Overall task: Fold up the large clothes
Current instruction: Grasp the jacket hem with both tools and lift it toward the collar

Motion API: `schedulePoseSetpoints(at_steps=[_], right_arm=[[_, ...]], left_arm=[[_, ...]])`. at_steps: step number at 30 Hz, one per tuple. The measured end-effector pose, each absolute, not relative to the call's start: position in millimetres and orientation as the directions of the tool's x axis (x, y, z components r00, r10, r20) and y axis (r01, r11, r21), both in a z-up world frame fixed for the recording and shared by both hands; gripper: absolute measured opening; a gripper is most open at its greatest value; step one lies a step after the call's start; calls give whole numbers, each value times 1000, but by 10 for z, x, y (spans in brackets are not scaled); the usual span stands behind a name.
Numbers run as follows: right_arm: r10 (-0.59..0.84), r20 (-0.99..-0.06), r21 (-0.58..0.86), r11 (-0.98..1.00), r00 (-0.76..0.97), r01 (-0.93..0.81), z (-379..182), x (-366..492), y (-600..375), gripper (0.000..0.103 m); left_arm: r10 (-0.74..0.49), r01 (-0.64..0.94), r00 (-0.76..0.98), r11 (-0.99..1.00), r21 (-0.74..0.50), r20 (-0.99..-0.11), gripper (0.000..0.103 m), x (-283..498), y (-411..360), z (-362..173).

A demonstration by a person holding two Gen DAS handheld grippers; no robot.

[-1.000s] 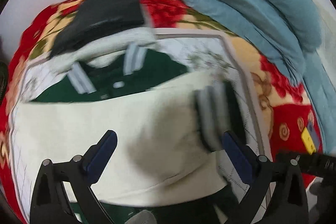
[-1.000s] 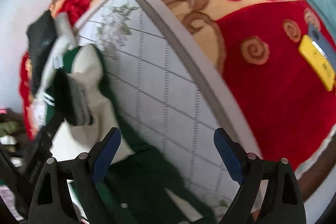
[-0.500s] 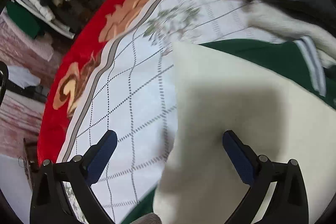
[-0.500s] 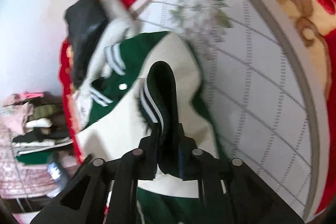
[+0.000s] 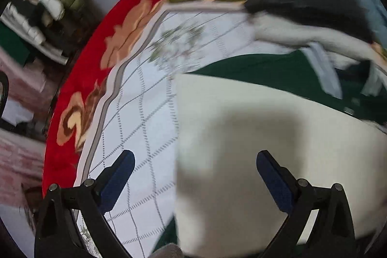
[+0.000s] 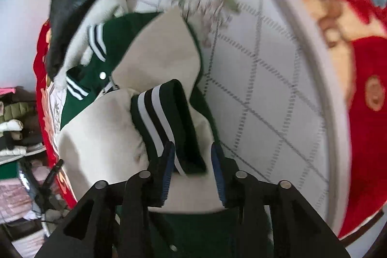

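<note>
Having just pinched the striped cuff [image 6: 167,122], the right gripper [image 6: 192,161] is spreading with it loose between its fingers, while the left gripper [image 5: 193,175] is hovering wide-spread, released, over the cream sleeve [image 5: 254,149].

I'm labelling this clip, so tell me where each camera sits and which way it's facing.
Left wrist: on the left gripper, aimed steeply down at the cream sleeve and quilted white mat; its open jaws show.
Right wrist: on the right gripper, aimed steeply down at the striped cuff; its jaws, just opening, flank the cuff without pressing it.
Shared: the green and cream jacket, the mat, the red floral blanket.
</note>
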State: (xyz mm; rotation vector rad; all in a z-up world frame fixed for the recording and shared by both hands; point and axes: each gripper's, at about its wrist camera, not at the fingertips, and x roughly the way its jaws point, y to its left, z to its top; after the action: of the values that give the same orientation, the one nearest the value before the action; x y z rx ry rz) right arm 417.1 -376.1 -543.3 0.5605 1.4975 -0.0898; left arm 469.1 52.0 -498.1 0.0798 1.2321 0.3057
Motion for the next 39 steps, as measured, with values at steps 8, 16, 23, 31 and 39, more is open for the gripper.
schedulePoseSetpoints(at_steps=[8, 16, 23, 31, 39], right_arm=[[142, -982, 128, 985, -127, 115, -5940, 3742, -3313, 42], [173, -982, 180, 776, 70, 604, -6140, 3477, -4294, 10], [270, -955, 289, 741, 125, 606, -5887, 3382, -4738, 18], [205, -976, 187, 958, -67, 217, -6124, 3909, -3975, 21], [208, -975, 174, 933, -80, 316, -6062, 3931, -4334, 26]], left_arm=[[267, -8, 285, 961, 276, -921, 103, 4404, -361, -5335], [322, -30, 202, 946, 323, -925, 103, 4513, -407, -5669], [305, -27, 256, 951, 308, -917, 103, 4477, -592, -5371], [314, 41, 286, 940, 339, -905, 103, 4336, -911, -5282], [328, 33, 238, 938, 345, -914, 103, 4058, -938, -5299]])
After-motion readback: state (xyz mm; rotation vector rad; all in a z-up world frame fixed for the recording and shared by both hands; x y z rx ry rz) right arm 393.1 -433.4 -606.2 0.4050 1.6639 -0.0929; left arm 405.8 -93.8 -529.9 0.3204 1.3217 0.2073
